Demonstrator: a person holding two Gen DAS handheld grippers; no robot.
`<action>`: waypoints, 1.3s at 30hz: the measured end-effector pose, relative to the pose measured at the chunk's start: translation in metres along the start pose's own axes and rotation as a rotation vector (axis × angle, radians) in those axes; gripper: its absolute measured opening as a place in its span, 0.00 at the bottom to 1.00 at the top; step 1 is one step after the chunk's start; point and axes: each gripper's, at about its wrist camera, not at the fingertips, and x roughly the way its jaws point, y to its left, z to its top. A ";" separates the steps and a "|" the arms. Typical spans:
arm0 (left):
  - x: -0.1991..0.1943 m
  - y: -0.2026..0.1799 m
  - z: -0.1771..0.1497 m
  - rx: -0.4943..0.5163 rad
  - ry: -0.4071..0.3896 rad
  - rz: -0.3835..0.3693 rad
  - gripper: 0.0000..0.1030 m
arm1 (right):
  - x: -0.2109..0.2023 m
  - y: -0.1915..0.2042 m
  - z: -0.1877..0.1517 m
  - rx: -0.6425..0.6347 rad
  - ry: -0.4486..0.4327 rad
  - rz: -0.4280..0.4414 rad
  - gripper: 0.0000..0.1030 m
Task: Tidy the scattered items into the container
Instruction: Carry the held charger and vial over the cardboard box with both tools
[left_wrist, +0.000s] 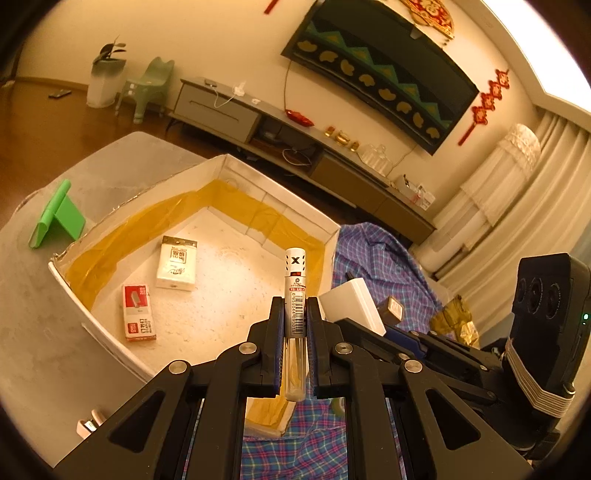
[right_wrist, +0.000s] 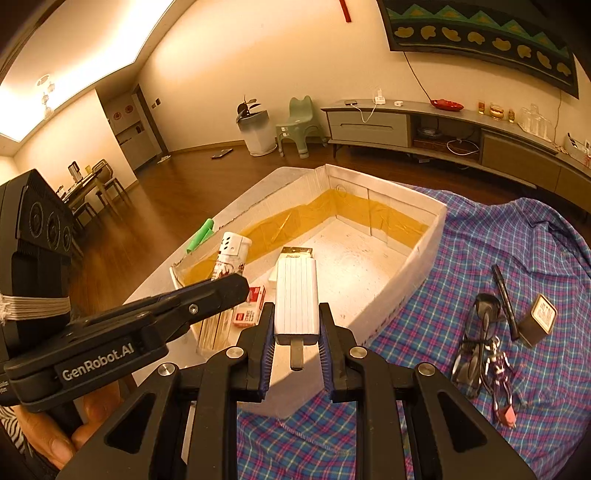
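**Both grippers loaded above the box**

Left gripper (left_wrist: 295, 314) fingers clamp a clear tube (left_wrist: 294, 295) bearing a barcode and an "X" cap. Right gripper (right_wrist: 297, 325) fingers grip a white ribbed case (right_wrist: 297, 295). Both hang over the white box (left_wrist: 74, 295). The left gripper's body reads "GenRobot.AI".

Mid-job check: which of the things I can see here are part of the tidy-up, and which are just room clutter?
Job:
white box, the container
toothpick tube in left gripper
white power bank in right gripper
tissue pack and staple box, already in
marker, sunglasses, small tin on the plaid cloth

Lying about:
green stand
green stool
TV cabinet
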 end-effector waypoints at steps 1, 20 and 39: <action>0.000 0.001 0.001 -0.006 0.000 -0.001 0.10 | 0.001 0.001 0.002 -0.002 0.001 0.000 0.22; 0.031 0.015 0.017 -0.129 0.037 -0.003 0.10 | 0.051 -0.017 0.047 -0.058 0.066 -0.066 0.22; 0.079 0.022 0.022 -0.253 0.122 0.025 0.10 | 0.104 -0.032 0.101 -0.155 0.143 -0.133 0.22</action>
